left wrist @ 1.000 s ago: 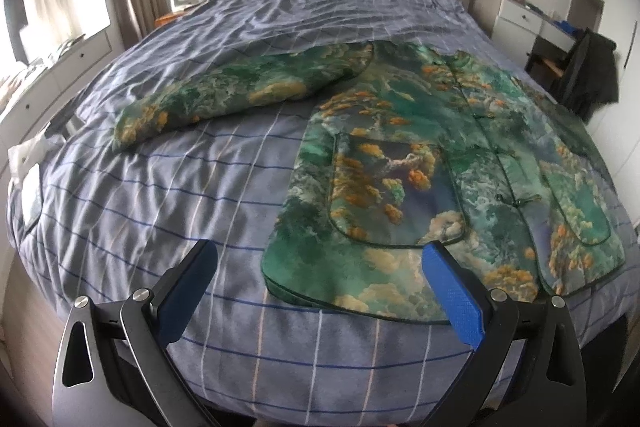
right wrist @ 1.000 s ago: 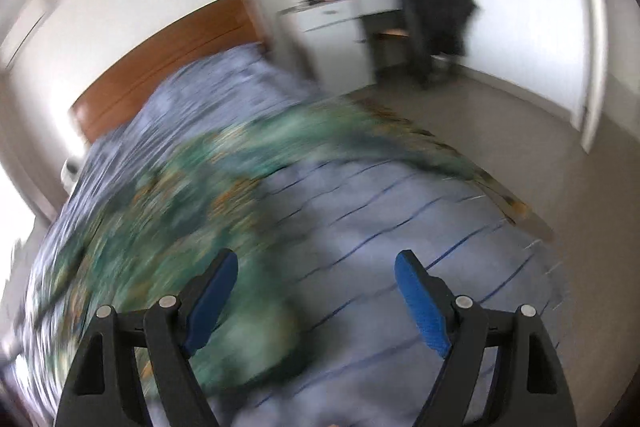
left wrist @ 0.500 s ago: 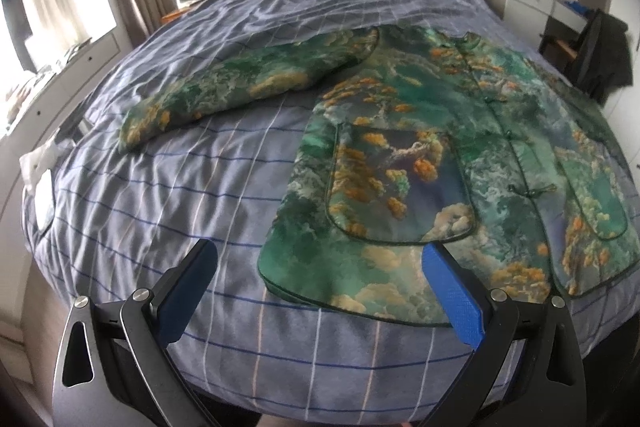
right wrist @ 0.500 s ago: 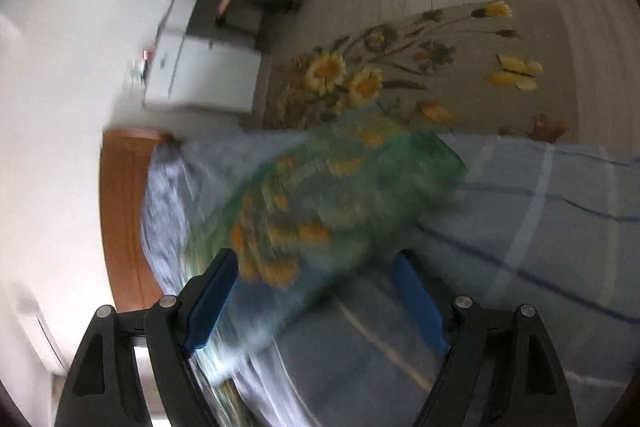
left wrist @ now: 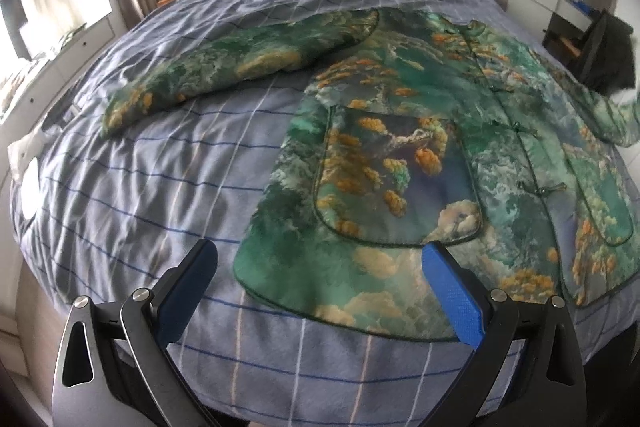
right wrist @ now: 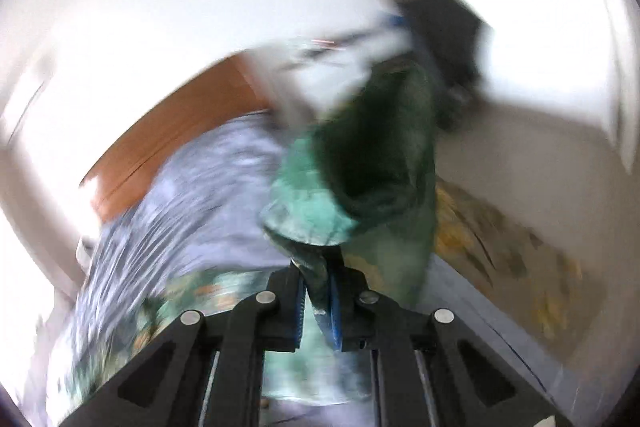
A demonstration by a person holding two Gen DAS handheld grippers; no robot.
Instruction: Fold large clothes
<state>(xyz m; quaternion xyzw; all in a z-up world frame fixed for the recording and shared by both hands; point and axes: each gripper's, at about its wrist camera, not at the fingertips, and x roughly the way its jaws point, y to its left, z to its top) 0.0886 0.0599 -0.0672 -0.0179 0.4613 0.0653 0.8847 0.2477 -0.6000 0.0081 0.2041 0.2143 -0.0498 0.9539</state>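
Your right tool (right wrist: 318,301) has its jaws closed tight on a bunch of green printed fabric, which looks like the cuff end of the jacket's right sleeve (right wrist: 360,167); that view is badly blurred, so you cannot tell exactly how much cloth is pinched. The sleeve rises up and ahead of the tool, off the bed. Your left tool (left wrist: 316,291) is wide open and holds nothing, hovering just short of the near hem of the padded jacket (left wrist: 420,155), which lies front up and spread flat on the checked bedspread (left wrist: 160,187) ahead of it. The left sleeve (left wrist: 240,67) stretches away ahead and to the left of that tool, untouched; the patch pocket (left wrist: 396,179) sits straight ahead. From this, you seem to be in the first fold: carrying the right sleeve in over the body. Next you likely need to lay that sleeve flat across the chest and let go, keeping the body from dragging. Your left tool is well placed to pin the hem, or to go for the left sleeve afterwards.
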